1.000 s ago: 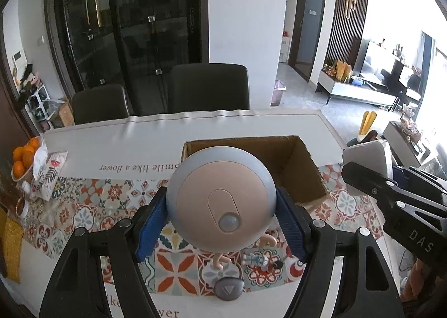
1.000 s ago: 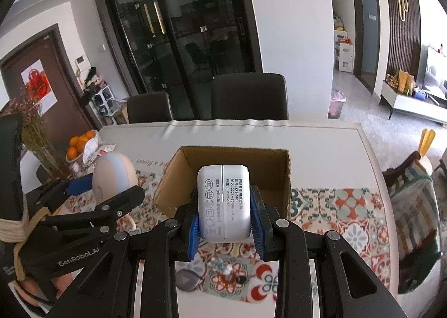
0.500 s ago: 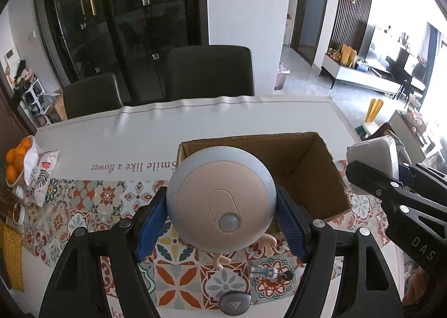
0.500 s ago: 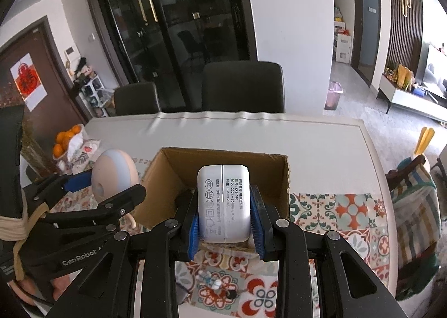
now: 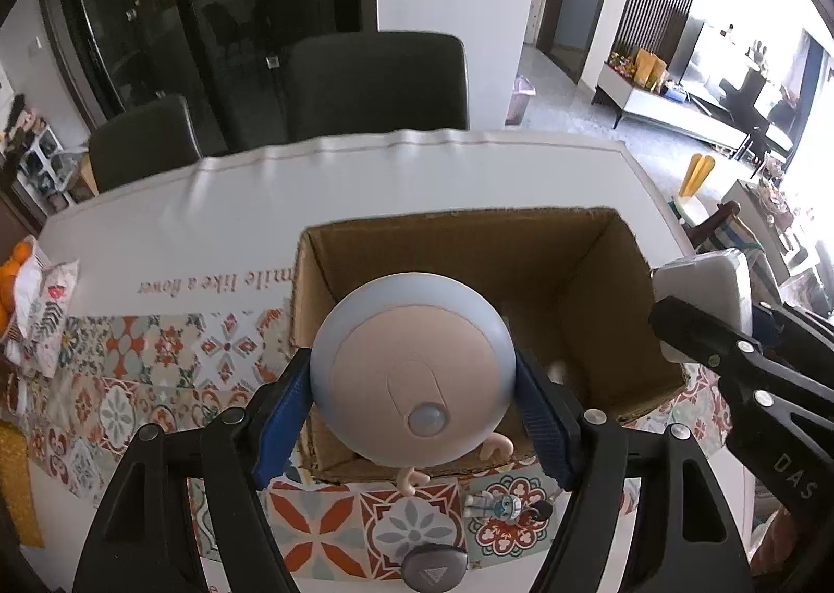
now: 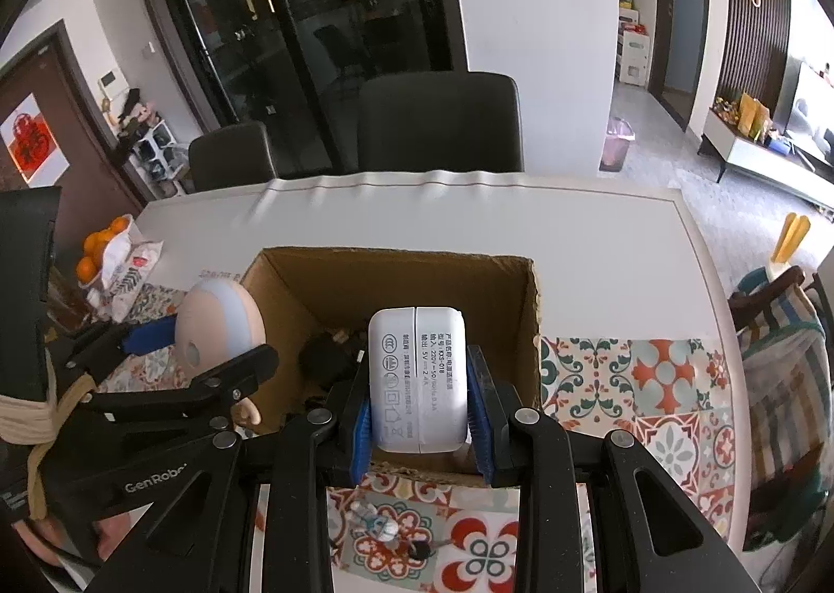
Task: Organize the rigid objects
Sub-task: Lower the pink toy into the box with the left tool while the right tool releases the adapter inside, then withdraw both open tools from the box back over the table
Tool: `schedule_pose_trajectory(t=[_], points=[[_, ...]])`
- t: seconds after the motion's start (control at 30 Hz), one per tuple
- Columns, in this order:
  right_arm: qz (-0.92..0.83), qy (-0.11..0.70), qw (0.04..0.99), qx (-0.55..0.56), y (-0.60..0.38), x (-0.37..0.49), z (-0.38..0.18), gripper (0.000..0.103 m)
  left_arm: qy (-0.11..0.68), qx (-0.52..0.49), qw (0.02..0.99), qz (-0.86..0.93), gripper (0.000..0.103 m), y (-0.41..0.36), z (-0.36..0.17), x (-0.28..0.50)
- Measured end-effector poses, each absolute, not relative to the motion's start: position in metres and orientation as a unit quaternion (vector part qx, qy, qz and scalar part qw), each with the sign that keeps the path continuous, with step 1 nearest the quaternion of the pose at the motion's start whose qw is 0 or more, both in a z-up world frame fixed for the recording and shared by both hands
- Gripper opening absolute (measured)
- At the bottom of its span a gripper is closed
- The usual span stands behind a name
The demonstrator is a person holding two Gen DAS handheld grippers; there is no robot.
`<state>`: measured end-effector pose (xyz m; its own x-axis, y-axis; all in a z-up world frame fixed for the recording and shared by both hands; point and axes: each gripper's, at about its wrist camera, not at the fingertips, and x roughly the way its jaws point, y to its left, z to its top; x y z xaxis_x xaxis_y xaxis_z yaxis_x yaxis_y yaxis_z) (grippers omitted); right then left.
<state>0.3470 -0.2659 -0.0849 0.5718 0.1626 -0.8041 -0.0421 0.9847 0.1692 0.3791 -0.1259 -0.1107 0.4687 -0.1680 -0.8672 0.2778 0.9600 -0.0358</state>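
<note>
My left gripper (image 5: 412, 384) is shut on a round blue and pink toy (image 5: 412, 369) with small pink feet, held over the near left edge of an open cardboard box (image 5: 469, 249). My right gripper (image 6: 419, 382) is shut on a white power adapter (image 6: 417, 374), held over the near edge of the same box (image 6: 396, 275). The toy also shows in the right wrist view (image 6: 219, 327); the adapter shows in the left wrist view (image 5: 698, 280). Dark objects (image 6: 328, 353) lie inside the box.
The box stands on a patterned tablecloth (image 5: 156, 363). A small figure keychain (image 5: 505, 504) and a grey round object (image 5: 432, 575) lie on the cloth in front of the box. Oranges and a bag (image 6: 109, 249) sit at the table's left. Two dark chairs (image 6: 438, 124) stand behind.
Both grippers have moved forward with their objects, from short of the box to over its near edge. Both stay shut.
</note>
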Motion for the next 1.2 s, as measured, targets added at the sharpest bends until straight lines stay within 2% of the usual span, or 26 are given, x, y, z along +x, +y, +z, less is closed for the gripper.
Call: schedule_pose_trajectory(t=[0.33,0.43,0.53,0.7,0.77,0.8,0.83,1.2], points=[[0.058,0.468,0.880,0.064,-0.261,0.351,-0.090,0.031,0.479,0.066,0.870,-0.100,0.075,-0.113,-0.101,0.372],[0.062,0.471,0.878,0.062,-0.257,0.353,-0.093,0.031,0.472,0.070,0.874,-0.090,0.077,-0.106,-0.095,0.365],[0.066,0.473,0.877,0.062,-0.251,0.355,-0.094,0.031,0.462,0.072,0.880,-0.081,0.084,-0.100,-0.089,0.358],[0.073,0.478,0.873,0.056,-0.243,0.359,-0.098,0.031,0.455,0.082,0.884,-0.070,0.085,-0.093,-0.086,0.348],[0.075,0.477,0.874,0.057,-0.241,0.359,-0.098,0.041,0.455,0.080,0.884,-0.069,0.085,-0.090,-0.086,0.345],[0.071,0.473,0.876,0.055,-0.241,0.357,-0.096,0.053,0.454,0.080,0.885,-0.068,0.085,-0.088,-0.085,0.342],[0.068,0.470,0.878,0.053,-0.241,0.356,-0.094,0.057,0.454,0.079,0.885,-0.067,0.085,-0.087,-0.085,0.340],[0.054,0.453,0.888,0.053,-0.245,0.315,-0.076,0.057,0.444,0.075,0.890,-0.077,0.085,-0.083,-0.079,0.306]])
